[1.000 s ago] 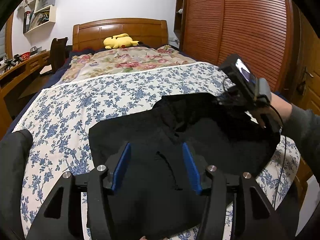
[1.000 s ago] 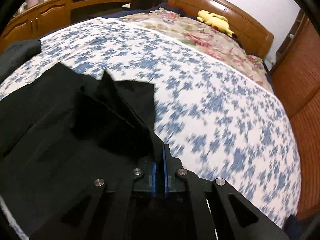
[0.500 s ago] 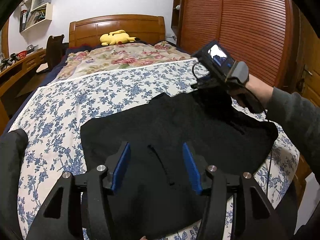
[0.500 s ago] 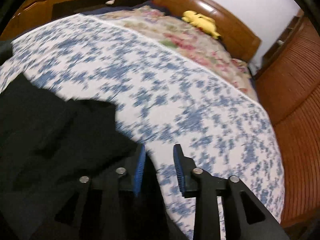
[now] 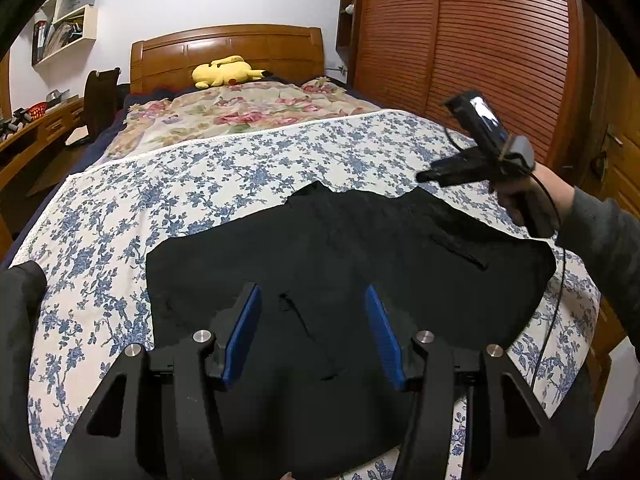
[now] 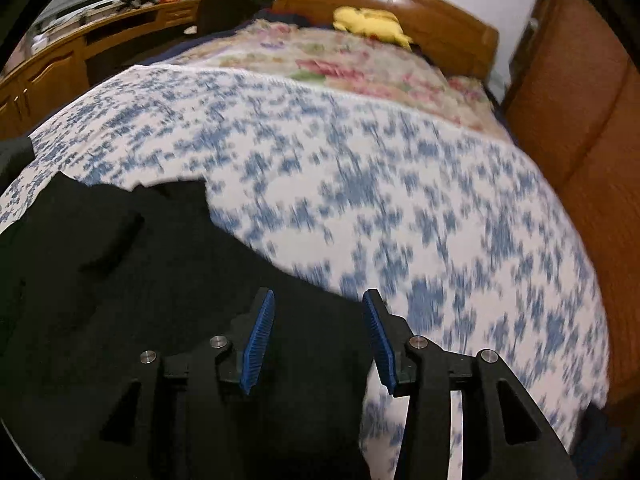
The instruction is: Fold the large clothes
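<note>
1. The black garment (image 5: 320, 256) lies spread flat on the near end of the bed, over the blue-flowered sheet (image 5: 200, 184); its far edge is uneven, with a small peak near the middle.
2. The left gripper (image 5: 312, 328) hangs above the garment's near part; its blue pads (image 5: 242, 332) stand parted and nothing is between them but the cloth lying below.
3. The right gripper (image 6: 318, 336) is over the garment's right edge, where black cloth meets sheet; its jaws have just been opening and now stand apart, grasping nothing; the view is blurred.
4. In the left wrist view the right gripper (image 5: 430, 174) is held up beside the garment's far right corner by a hand (image 5: 536, 196) in a grey sleeve (image 5: 604, 240).
5. Farther off lies a rose-patterned quilt (image 5: 240, 112); a yellow plush toy (image 5: 224, 72) rests at the wooden headboard (image 5: 228, 50); a slatted wooden wardrobe (image 5: 480, 40) stands to the right.
</note>
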{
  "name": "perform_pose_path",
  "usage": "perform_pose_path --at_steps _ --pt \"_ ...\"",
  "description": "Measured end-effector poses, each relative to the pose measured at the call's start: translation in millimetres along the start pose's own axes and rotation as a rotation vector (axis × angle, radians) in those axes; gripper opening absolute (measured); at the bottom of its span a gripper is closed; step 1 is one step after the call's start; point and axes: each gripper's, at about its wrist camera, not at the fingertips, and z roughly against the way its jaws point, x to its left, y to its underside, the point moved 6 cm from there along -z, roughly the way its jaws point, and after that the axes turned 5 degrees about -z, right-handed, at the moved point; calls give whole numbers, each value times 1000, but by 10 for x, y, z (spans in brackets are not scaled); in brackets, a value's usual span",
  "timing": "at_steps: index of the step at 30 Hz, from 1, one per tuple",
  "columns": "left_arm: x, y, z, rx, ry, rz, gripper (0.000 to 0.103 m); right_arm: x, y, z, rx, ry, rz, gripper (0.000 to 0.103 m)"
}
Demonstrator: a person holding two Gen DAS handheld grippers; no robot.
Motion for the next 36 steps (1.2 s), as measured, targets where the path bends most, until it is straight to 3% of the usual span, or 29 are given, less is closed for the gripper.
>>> perform_pose_path --at_steps 5,12,18,27,32,36 --pt "-47 -2 -21 3 2 -5 55 -64 311 251 -22 -45 -40 47" --pt "-90 -7 -27 2 1 -11 55 280 801 913 -85 -118 -3 47" --pt "-118 0 -32 5 -10 -18 56 422 1280 1210 -88 -173 -19 47" --pt "-210 19 -20 6 -8 -19 56 379 1641 1454 -82 -130 -48 47" --pt "-323 60 38 4 -5 -28 56 372 1928 1273 -22 -124 -85 47" --pt "-438 192 133 6 15 -33 56 398 2019 1226 -40 -135 -94 47"
